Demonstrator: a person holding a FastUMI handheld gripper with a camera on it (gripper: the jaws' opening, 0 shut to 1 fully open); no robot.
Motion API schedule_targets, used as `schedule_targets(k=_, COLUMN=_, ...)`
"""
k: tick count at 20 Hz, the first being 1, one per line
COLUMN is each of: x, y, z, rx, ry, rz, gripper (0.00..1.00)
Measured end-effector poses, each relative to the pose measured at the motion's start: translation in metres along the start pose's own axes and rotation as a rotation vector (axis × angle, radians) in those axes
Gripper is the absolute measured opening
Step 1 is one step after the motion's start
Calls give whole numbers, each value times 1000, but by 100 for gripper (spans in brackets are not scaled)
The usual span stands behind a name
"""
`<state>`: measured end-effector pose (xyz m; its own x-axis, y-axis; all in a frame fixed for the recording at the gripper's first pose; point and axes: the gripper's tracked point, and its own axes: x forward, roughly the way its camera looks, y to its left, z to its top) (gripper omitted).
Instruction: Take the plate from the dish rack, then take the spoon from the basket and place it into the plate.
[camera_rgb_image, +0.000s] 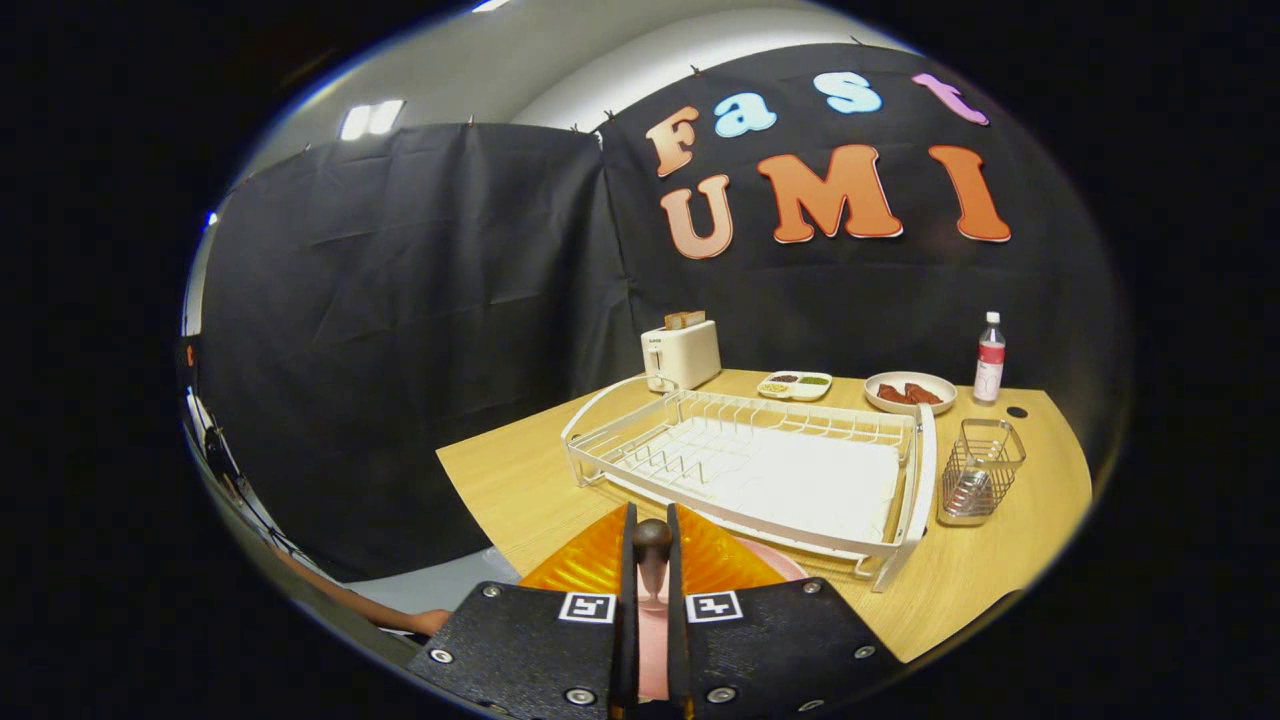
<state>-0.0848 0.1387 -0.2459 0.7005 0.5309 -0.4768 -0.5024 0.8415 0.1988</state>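
Jaws (651, 560): we see them nearly closed, clamped on a spoon's dark handle (652, 540).
Plate (600, 560): orange, just under the jaws, on the table (520, 480) in front of the dish rack (760, 465).
Basket (980, 468): wire, beside the rack's right end.
Beyond the rack: toaster (681, 354), bottle (989, 358).

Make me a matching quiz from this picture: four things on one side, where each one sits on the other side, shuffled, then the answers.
Things:
1. spoon
2. orange plate
3. wire basket
4. toaster

Places:
A. behind the dish rack
B. clamped between the fingers of the gripper
C. beneath the fingers, in front of the rack
D. beside the rack, nearer the bottle

Pairs: 1-B, 2-C, 3-D, 4-A
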Motion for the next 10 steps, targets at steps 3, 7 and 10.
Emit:
schedule_targets(k=3, x=-8, y=-4, z=-7, rx=5, ry=7, rz=2, gripper=11)
schedule_targets(k=7, x=-7, y=-11, z=-33, rx=-32, ry=73, rz=-35, gripper=13)
schedule_targets(k=10, x=-5, y=-16, z=-46, rx=-55, ry=111, rz=-56, gripper=14)
